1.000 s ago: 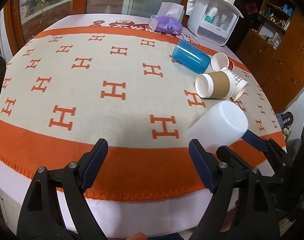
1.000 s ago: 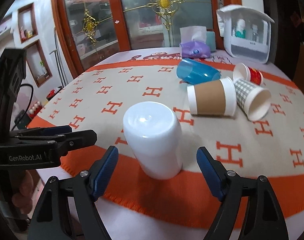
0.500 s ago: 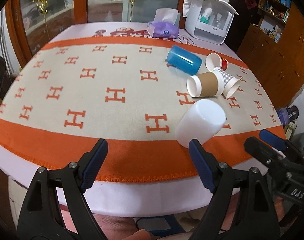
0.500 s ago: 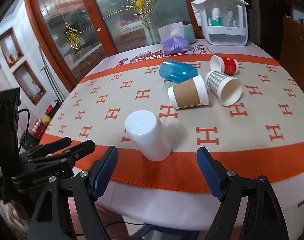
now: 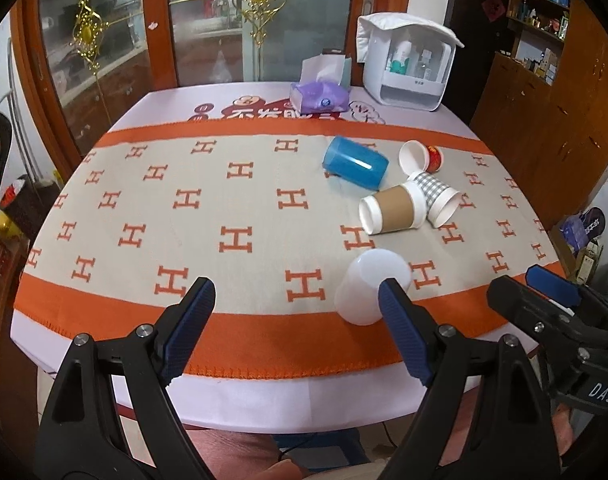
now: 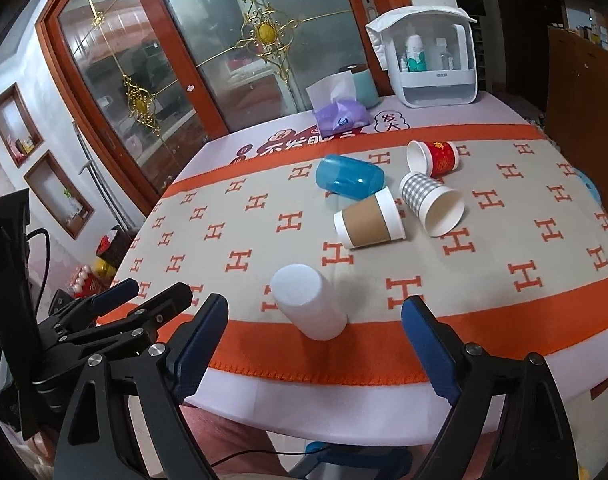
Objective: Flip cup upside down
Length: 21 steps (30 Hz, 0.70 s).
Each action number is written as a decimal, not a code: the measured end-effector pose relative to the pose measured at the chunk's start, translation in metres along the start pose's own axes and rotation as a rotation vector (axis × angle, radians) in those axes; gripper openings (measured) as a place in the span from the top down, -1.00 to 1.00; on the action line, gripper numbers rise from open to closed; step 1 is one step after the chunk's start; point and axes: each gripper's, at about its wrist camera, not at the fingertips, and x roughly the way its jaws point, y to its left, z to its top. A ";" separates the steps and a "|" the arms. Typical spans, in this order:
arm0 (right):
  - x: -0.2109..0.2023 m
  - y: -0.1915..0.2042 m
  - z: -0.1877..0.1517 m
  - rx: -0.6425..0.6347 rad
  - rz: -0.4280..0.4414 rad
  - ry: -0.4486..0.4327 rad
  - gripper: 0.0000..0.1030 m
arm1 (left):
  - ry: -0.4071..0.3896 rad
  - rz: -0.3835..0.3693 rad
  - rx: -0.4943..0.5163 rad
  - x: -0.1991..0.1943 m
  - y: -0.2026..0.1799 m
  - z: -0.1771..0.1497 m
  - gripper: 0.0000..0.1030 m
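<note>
The white plastic cup [image 6: 309, 303] stands mouth-down, closed base up, on the near orange band of the patterned cloth covering the bench [image 5: 240, 380], so the flip looks done and it rests steady on its rim. Both the left tongs [image 5: 292, 312] and the right tongs [image 6: 313, 334] hang off the bench's near edge with jaws spread wide and empty, clear of the cup. Farther right, the blue tumbler [image 6: 350, 178], brown-sleeved paper cup [image 6: 370, 220], checked paper cup [image 6: 432, 204] and red paper cup [image 6: 434, 158] lie on their sides in a loose cluster, likely awaiting their turn.
</note>
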 end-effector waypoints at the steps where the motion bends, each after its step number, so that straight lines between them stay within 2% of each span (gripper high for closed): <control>1: -0.003 0.000 0.002 0.002 0.002 -0.001 -0.74 | -0.010 -0.005 0.001 -0.004 -0.002 0.002 -0.59; 9: -0.025 0.012 0.017 -0.024 -0.031 -0.057 -0.77 | -0.037 0.019 0.014 -0.017 -0.012 0.017 -0.59; 21: -0.025 0.005 0.025 -0.001 -0.019 -0.048 -0.77 | -0.034 0.024 0.019 -0.019 -0.020 0.025 -0.59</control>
